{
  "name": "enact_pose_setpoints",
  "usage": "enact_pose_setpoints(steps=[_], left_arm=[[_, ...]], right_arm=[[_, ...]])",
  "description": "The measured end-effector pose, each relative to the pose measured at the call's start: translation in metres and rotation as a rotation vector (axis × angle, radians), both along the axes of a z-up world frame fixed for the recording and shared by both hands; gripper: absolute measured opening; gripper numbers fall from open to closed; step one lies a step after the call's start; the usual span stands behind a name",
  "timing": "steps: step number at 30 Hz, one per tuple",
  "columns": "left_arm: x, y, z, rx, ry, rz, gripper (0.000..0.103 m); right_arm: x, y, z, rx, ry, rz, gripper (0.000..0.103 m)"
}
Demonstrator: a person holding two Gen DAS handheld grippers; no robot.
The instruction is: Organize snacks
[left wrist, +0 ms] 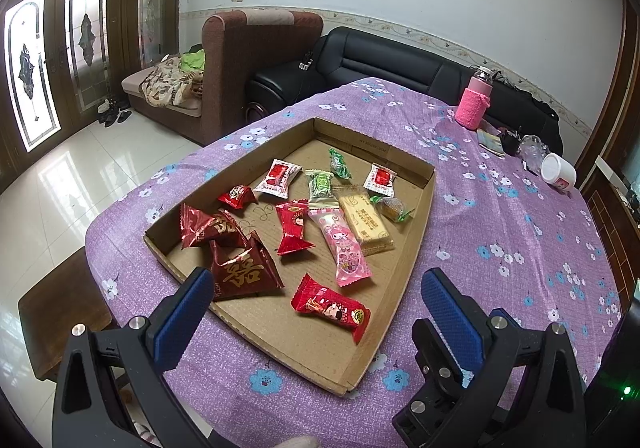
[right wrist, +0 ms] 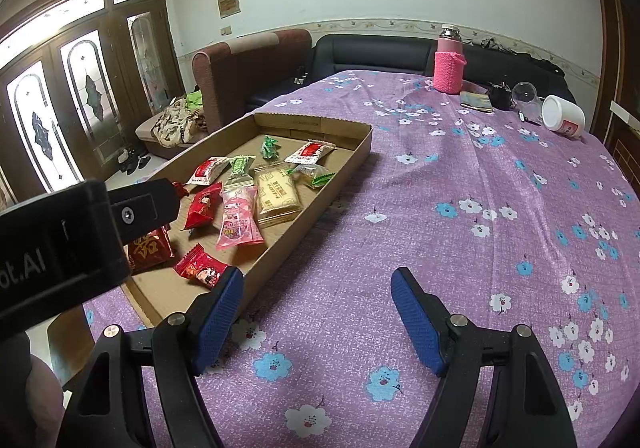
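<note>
Snacks lie loose in a shallow cardboard tray (left wrist: pixel 424 215) on a purple floral tablecloth (right wrist: pixel 460 207); none is gripped.

Left gripper (left wrist: pixel 316 296): blue pads spread wide, nothing between them, held above the tray's near end. Its left pad overlaps the near-left tray wall in view, its right pad is over bare cloth. Closest below: a red wrapper with a cartoon face (left wrist: pixel 330 308) and a dark red triangular pack with a gold double-happiness character (left wrist: pixel 244 272). A second dark red triangular pack (left wrist: pixel 206 230) lies beside it.

Right gripper (right wrist: pixel 316 306): fingers also wide apart and empty, over bare cloth to the right of the tray, left pad near the tray's right wall. The left gripper's black body (right wrist: pixel 80 232) cuts across the right wrist view and hides the tray's left part; fragment "ot.AI" is readable on it.

Further in: pink cartoon-bunny bar (left wrist: pixel 342 244) touching a yellow cracker pack (left wrist: pixel 366 221), another red cartoon wrapper (left wrist: pixel 294 228), small red candy (left wrist: pixel 237 196), two white-and-red sachets (left wrist: pixel 278 176) (left wrist: pixel 380 179), green-wrapped pieces (left wrist: pixel 320 187) (left wrist: pixel 339 163), clear-wrapped sweet (left wrist: pixel 392 207). Their small print is illegible.

Far table edge: bottle in pink knitted sleeve (right wrist: pixel 450 61), white jar on its side (right wrist: pixel 564 121), clear glass (right wrist: pixel 526 95). Black sofa (left wrist: pixel 380 55) and brown armchair (left wrist: pixel 256 59) stand behind.
</note>
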State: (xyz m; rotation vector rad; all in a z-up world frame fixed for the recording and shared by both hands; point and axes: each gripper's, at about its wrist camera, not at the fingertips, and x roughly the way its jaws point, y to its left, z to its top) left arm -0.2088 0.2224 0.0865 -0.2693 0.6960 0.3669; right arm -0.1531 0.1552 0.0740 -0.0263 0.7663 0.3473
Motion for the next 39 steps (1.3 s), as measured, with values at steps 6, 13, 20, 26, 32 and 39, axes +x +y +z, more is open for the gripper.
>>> enact_pose_setpoints(steps=[6, 13, 20, 26, 32, 39], left_arm=[[0.0002, 0.001, 0.0001, -0.002, 0.001, 0.0, 0.103], [0.0003, 0.0014, 0.0, -0.004, 0.001, 0.0, 0.103], [-0.0001, 0.0008, -0.0002, -0.004, 0.002, 0.0, 0.103], [0.0008, 0.0024, -0.0001, -0.007, 0.003, 0.0, 0.103], [-0.0004, 0.0017, -0.0011, -0.008, 0.004, 0.001, 0.103], [-0.0009, 0.0019, -0.0018, -0.012, 0.006, 0.0, 0.103]], right_arm=[[0.0001, 0.0004, 0.0, -0.001, 0.0, 0.001, 0.08], [0.0005, 0.0006, 0.0002, -0.001, 0.001, 0.002, 0.081], [0.0007, 0.0007, 0.0002, -0.001, 0.001, 0.002, 0.081], [0.0002, 0.0012, -0.0003, -0.002, 0.002, 0.005, 0.081], [0.0002, 0.0012, -0.0004, -0.002, 0.003, 0.005, 0.081], [-0.0003, 0.0017, -0.0005, -0.002, 0.003, 0.006, 0.081]])
